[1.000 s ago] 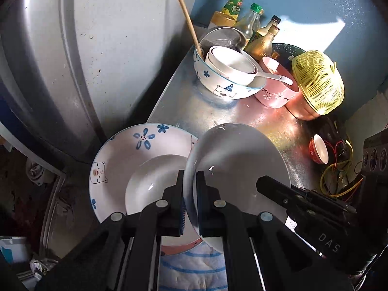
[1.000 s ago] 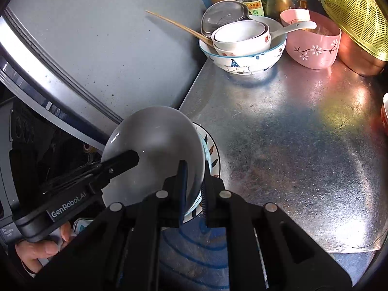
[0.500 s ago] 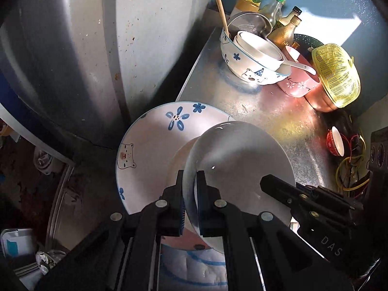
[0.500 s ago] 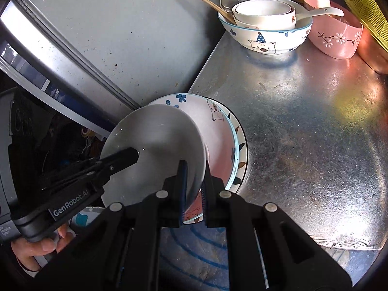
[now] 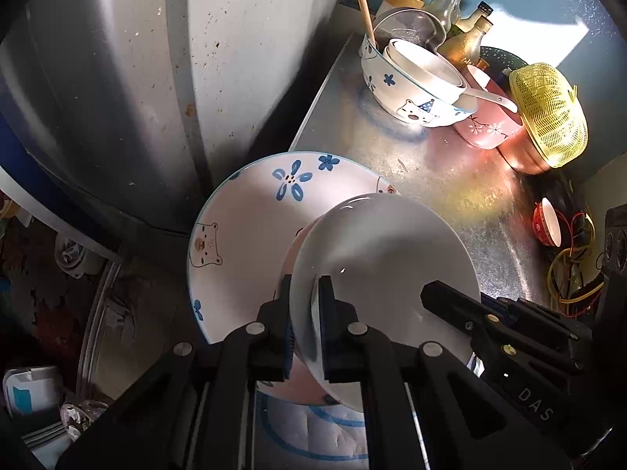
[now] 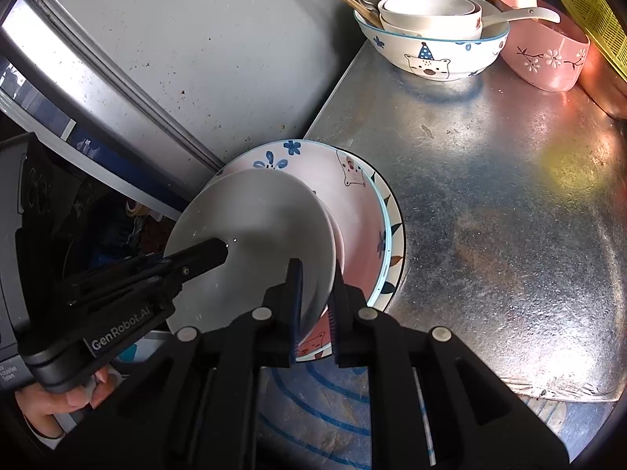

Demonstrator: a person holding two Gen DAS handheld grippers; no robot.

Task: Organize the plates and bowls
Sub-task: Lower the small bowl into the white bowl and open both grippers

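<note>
- My left tool and right tool both clench the rim of one white bowl, on opposite sides.
- The bowl hangs tilted above the bear plate, which lies at the metal surface's near corner.
- Stacked bowls stand at the surface's far end from the plate.

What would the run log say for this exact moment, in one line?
left gripper: shut on plain white bowl | right gripper: shut on same bowl | bowl: above bear-print plate
</note>
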